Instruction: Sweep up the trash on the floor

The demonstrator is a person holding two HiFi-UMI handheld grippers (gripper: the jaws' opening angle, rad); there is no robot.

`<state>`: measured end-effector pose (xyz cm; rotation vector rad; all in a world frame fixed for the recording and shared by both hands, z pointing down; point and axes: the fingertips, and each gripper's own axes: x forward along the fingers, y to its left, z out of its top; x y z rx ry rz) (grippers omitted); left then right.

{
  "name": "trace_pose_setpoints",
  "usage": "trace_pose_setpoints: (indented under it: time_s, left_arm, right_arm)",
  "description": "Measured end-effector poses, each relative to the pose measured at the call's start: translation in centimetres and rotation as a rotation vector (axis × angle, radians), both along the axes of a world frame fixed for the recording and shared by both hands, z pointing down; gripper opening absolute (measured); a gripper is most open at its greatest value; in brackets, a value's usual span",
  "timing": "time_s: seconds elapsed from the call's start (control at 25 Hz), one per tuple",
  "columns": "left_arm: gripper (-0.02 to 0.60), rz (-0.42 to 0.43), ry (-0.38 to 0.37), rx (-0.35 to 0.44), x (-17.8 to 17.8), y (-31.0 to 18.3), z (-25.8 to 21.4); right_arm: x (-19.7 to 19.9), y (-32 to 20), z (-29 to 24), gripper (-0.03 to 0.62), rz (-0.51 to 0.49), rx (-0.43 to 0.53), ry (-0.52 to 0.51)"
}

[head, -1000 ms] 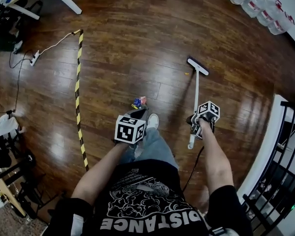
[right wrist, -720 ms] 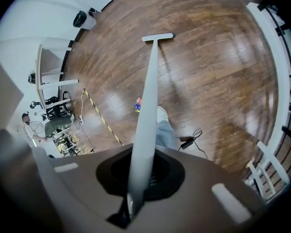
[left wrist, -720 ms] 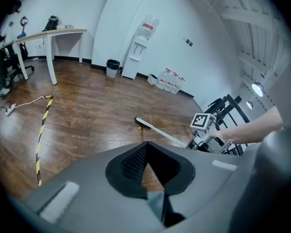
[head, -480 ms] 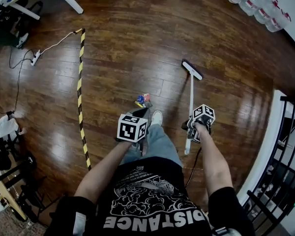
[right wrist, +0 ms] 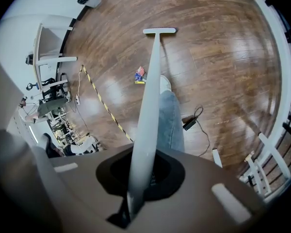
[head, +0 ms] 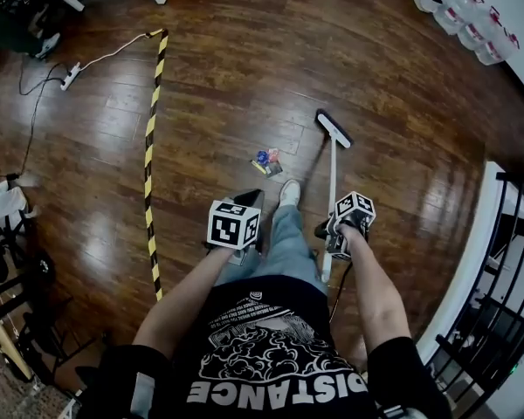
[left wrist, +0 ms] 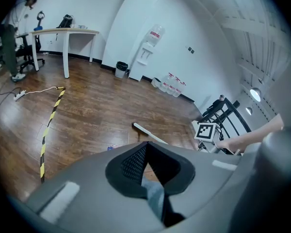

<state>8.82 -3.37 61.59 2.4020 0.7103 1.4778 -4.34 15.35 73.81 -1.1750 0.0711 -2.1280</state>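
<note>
Brown, glossy floorboards (head: 244, 68) fill the head view. The person stands over them in a black printed T-shirt and jeans, one white shoe (head: 288, 192) set forward. The right gripper (head: 331, 232) is clenched on the white handle of a broom (head: 334, 130), whose head rests on the boards at twelve o'clock from that gripper. The trash (head: 265, 161), a small heap of coloured wrappers, lies near the broom head at its eight o'clock, not touching it, and at about one o'clock from the left gripper (head: 249, 202). A yellow-and-black tape (head: 150, 155) runs along the floor out at nine o'clock. Clear water bottles (head: 476, 29) stand by the wall at two o'clock.

In the left gripper view, the left gripper (left wrist: 145, 149) has its jaws drawn together at the tips. I can make out nothing held between them; only floor and blue denim show through the gap behind. Beyond, at twelve o'clock, the broom (left wrist: 146, 133) slants over the boards, with a speck of the trash (left wrist: 110, 148) at its nine o'clock. The tape (left wrist: 48, 125) lies at ten o'clock, and a white desk (left wrist: 65, 32) stands far off at eleven.

In the right gripper view, the right gripper (right wrist: 143, 171) grips the handle tight, and the broom (right wrist: 149, 96) runs straight up to its head at twelve o'clock. The trash (right wrist: 139, 74) sits just beside the handle at eleven o'clock, the shoe (right wrist: 165, 83) on the handle's other side. The tape (right wrist: 104, 106) crosses at ten o'clock, and a black cable (right wrist: 194, 120) lies at two.
</note>
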Motion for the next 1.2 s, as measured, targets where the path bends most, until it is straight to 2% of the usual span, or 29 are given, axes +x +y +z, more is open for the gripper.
trace_pose_setpoints:
  time_s: [0.52,0.84,1.2]
  left_arm:
    - [0.005,-0.044,0.004,-0.034,-8.2,-6.5,0.4]
    - [0.005,-0.052,-0.007,-0.075,-11.2,-6.1,-0.2]
    - [0.005,-0.071,-0.018,-0.092,-13.7,-5.1,-0.1]
  right_arm:
    - [-8.1,-10.0,-1.3,0.0,-0.019,0.019,0.008]
    - [-13.0,-14.2,-3.7,0.0,-0.042,0.073,-0.011]
    - [-16.5,-15.3,-5.6,0.0,-0.068,0.101,-0.013]
